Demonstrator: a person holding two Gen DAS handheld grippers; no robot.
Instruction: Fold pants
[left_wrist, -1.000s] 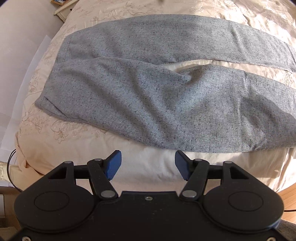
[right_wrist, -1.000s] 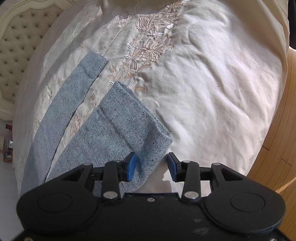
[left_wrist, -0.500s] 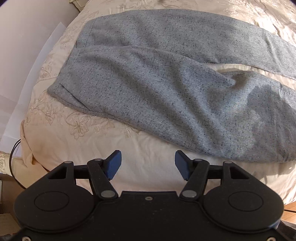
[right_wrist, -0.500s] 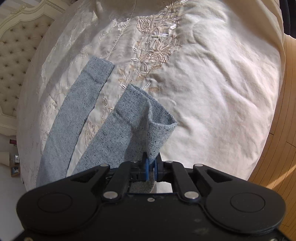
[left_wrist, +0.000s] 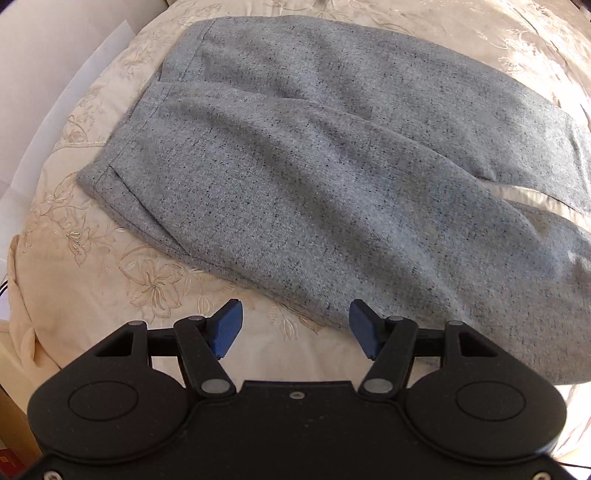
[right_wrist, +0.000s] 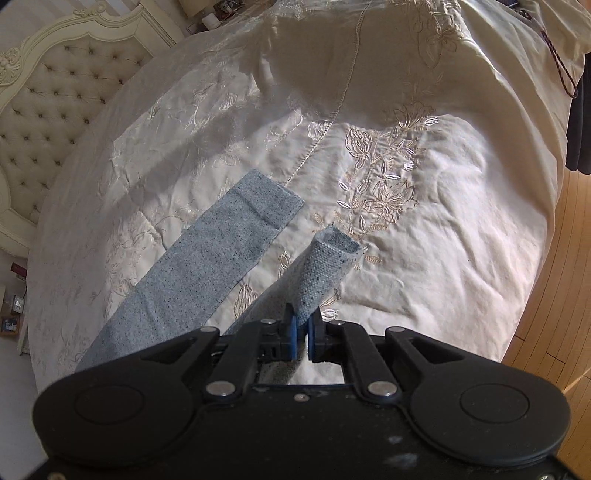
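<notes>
A pair of grey flecked pants (left_wrist: 332, 177) lies spread across a bed covered by a cream bedspread (left_wrist: 110, 273) embroidered with flowers. The waistband end sits toward the left of the left wrist view, and the two legs run off to the right, parting there so a wedge of bedspread shows between them. The left tool (left_wrist: 295, 330) hangs above the near edge of the pants with its blue pads (left_wrist: 227, 328) standing wide apart and nothing between them; the hem of the nearer leg's side lies just beyond the tips, not touched. At the other end of the garment, the right tool (right_wrist: 302, 338) is closed narrow on the cuff of the nearer leg (right_wrist: 325, 273), which rises from between the pads and stands up off the bedspread, its open end curled into a tube. The far leg (right_wrist: 221, 254) lies flat on the bed beside it, its cuff squared off and resting just short of a line of stitched cord. A tufted cream headboard (right_wrist: 55, 110) stands at the left of the right wrist view, and a strip of wooden floor (right_wrist: 561, 295) shows past the bed's right edge.
</notes>
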